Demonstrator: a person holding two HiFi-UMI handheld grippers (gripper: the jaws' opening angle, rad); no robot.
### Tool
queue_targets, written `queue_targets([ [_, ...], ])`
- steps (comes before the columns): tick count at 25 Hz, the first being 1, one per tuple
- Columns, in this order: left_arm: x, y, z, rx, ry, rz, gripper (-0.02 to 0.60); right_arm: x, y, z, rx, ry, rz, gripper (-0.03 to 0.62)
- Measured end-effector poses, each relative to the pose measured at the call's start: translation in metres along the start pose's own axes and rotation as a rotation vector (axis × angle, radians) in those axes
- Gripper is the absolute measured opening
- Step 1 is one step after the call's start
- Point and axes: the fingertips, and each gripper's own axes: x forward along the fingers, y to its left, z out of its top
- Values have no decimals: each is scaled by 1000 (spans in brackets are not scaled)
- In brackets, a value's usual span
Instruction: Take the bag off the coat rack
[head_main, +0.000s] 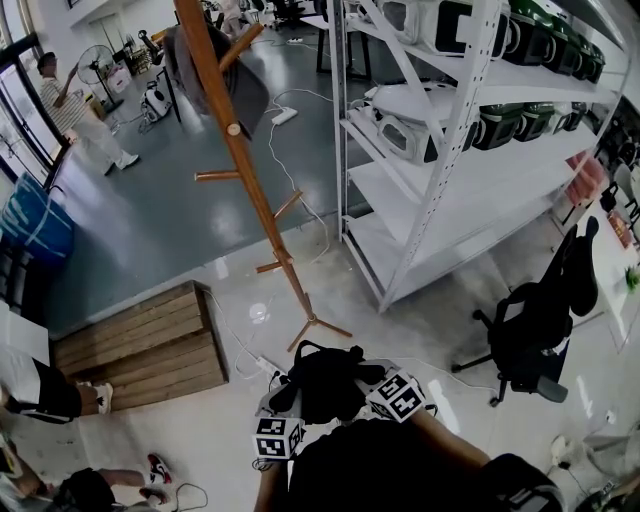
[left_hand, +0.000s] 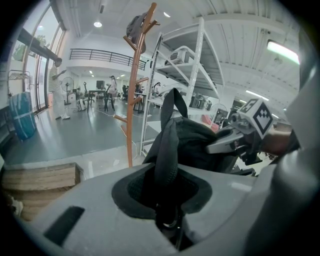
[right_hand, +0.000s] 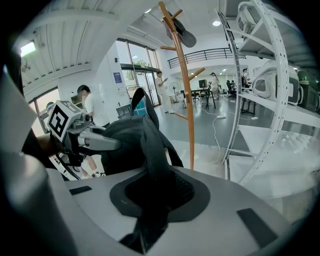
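Note:
The black bag hangs off the rack, held between my two grippers close to my body. My left gripper is shut on a strap of the bag that runs down into its jaws. My right gripper is shut on another strap. Each gripper shows in the other's view, the right gripper and the left gripper, on either side of the bag's body. The wooden coat rack stands in front of me, its feet just beyond the bag. A dark garment hangs at its top.
A white metal shelving unit with devices stands to the right of the rack. A black office chair is at the right and a wooden pallet at the left. White cables trail over the floor. People stand at the left.

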Motion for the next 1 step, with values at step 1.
queue_targets([
  [1, 0, 0, 0, -1, 2, 1, 74, 0, 0, 0, 0, 1, 0, 65],
])
